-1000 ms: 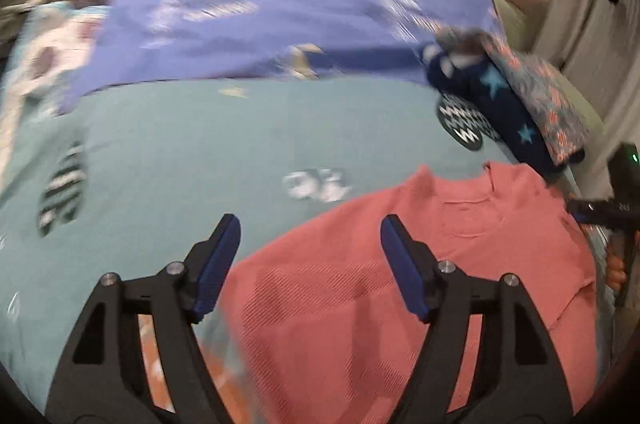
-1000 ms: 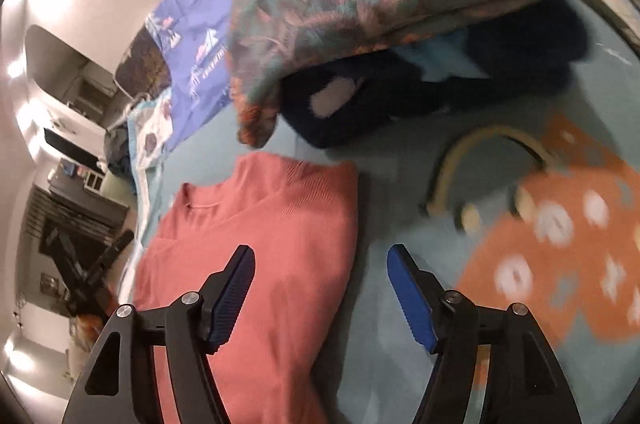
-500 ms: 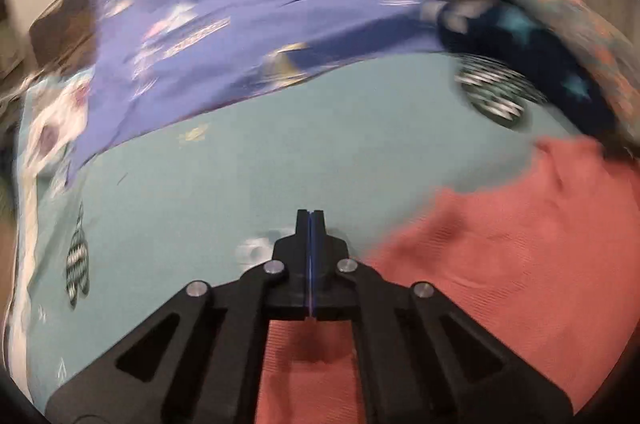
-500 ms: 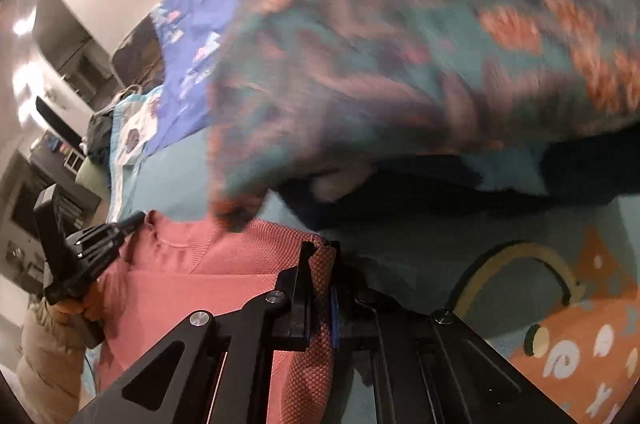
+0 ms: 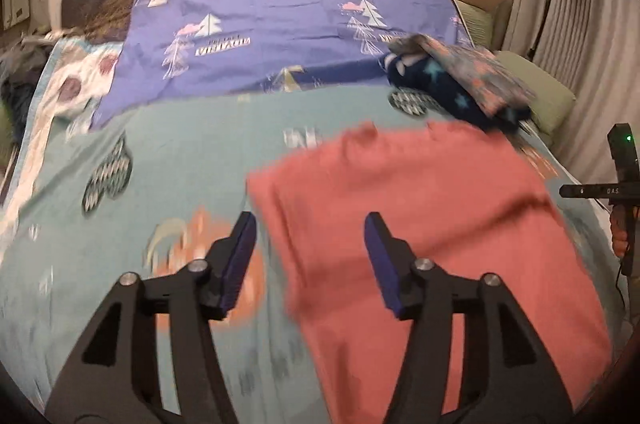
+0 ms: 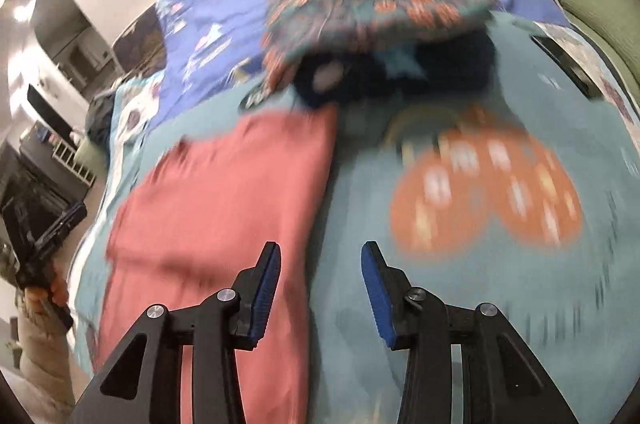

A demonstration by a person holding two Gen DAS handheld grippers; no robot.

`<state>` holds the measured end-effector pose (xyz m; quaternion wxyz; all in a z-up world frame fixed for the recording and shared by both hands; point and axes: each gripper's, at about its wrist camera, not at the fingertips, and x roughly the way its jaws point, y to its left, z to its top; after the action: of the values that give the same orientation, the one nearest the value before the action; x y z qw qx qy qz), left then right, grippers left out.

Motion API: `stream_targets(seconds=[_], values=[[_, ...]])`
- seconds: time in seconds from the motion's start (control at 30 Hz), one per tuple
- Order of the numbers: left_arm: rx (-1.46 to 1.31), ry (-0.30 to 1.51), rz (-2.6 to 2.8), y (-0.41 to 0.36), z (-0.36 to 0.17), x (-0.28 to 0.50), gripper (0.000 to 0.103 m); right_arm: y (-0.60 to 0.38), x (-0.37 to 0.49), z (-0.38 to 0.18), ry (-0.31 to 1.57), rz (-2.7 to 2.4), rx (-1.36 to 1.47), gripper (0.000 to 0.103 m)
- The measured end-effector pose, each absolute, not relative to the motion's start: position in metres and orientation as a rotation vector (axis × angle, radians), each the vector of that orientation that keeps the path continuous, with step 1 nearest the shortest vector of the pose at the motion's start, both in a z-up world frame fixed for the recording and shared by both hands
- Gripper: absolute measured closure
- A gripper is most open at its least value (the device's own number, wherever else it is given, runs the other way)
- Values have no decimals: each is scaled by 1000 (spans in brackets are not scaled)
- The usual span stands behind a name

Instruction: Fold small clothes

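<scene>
1. Coral sweater [image 5: 420, 216] lies flat on the bed [image 5: 192, 151], folded narrow, beside a pile of clothes [image 5: 460, 79]. Left tool [image 5: 308, 256] spread, empty, straddling the sweater's left edge.
2. Right tool [image 6: 320, 280] spread, empty, over the sweater's right edge. Judged between folds; next: pinch the hem, fold toward the collar.

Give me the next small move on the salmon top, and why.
Probably bring both grippers down onto the near edge of the salmon knit top and pinch it. The left gripper and right gripper both hang open and empty above it, and it lies flat on the teal bedspread, folded narrow lengthwise only.
</scene>
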<state>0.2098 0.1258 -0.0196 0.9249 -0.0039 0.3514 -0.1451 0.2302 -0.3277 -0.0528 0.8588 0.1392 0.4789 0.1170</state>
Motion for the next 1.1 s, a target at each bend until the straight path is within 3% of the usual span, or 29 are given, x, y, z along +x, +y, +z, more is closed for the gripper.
stream_targets(seconds=[0.4,0.53,0.63,1.03,1.07,1.1], values=[[-56,846,-330,129,-65,56,42,-307,65,-64,1037,319,361,55],[-88,855,-339,129,-69,28,41,-308,33,-69,1048,310,374,54],[-109,857,-327,130,-71,13,29,-310,9,-72,1041,309,404,54],[-167,910,-323,133,-96,-46,29,-310,-46,-88,1008,329,491,50],[-187,901,-328,133,-96,-46,29,-309,-44,-90,1011,334,506,50],[-196,891,-333,132,-96,-47,52,-308,-41,-90,1015,332,517,68]])
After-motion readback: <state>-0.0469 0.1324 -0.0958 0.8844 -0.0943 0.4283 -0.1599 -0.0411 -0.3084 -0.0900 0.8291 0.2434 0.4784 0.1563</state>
